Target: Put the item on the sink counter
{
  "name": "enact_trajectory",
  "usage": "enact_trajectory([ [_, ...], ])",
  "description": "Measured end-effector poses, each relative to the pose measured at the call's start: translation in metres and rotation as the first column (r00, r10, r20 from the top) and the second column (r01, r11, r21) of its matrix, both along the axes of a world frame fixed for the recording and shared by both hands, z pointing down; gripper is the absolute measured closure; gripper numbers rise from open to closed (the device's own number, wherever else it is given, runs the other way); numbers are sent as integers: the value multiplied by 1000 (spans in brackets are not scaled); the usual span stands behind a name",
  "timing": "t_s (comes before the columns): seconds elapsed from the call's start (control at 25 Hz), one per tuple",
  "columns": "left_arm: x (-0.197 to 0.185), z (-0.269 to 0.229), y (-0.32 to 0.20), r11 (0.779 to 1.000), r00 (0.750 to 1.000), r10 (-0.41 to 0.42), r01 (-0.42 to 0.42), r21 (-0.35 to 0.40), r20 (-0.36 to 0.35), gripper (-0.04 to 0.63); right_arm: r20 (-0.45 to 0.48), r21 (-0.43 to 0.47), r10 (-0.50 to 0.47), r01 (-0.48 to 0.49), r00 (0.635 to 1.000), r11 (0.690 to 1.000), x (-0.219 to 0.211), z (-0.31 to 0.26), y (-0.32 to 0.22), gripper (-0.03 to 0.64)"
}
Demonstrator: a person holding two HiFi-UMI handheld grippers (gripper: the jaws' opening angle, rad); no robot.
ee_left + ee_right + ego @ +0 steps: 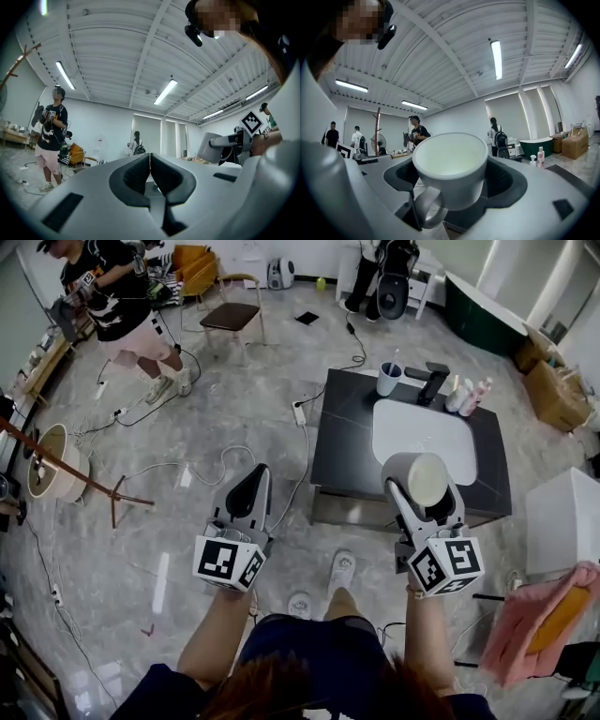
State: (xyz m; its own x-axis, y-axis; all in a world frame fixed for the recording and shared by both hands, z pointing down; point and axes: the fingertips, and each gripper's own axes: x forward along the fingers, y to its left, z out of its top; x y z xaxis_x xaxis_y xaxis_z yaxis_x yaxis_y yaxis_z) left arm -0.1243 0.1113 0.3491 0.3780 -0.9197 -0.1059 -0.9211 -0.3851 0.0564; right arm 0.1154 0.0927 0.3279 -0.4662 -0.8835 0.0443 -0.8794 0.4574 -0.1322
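Two grippers are in view, each carrying one cube with black-and-white square markers (the only printed patterns that can be made out). There is one white ceramic mug (449, 161), clamped by its body between the jaws of the right gripper (420, 491). Its open mouth and looped handle face that gripper's camera. The mug is held in the air on the near side of the dark stone sink counter (347, 437), not resting on it.

The left gripper (150, 161), further left over the grey floor, has its jaws pressed together with nothing between them.

The counter holds one white oval basin (422, 432). Along its far edge stand one pale cup with a toothbrush (388, 379), one black tap (431, 381) and a few small bottles (469, 395) (their labels are too small to read).
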Motion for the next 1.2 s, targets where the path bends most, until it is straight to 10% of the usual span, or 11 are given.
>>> enact_trajectory([
  [1.2, 47, -16, -197, 966, 966, -258, 258, -1, 22, 572, 32, 2, -248, 248, 968, 969, 40, -15, -259, 181],
])
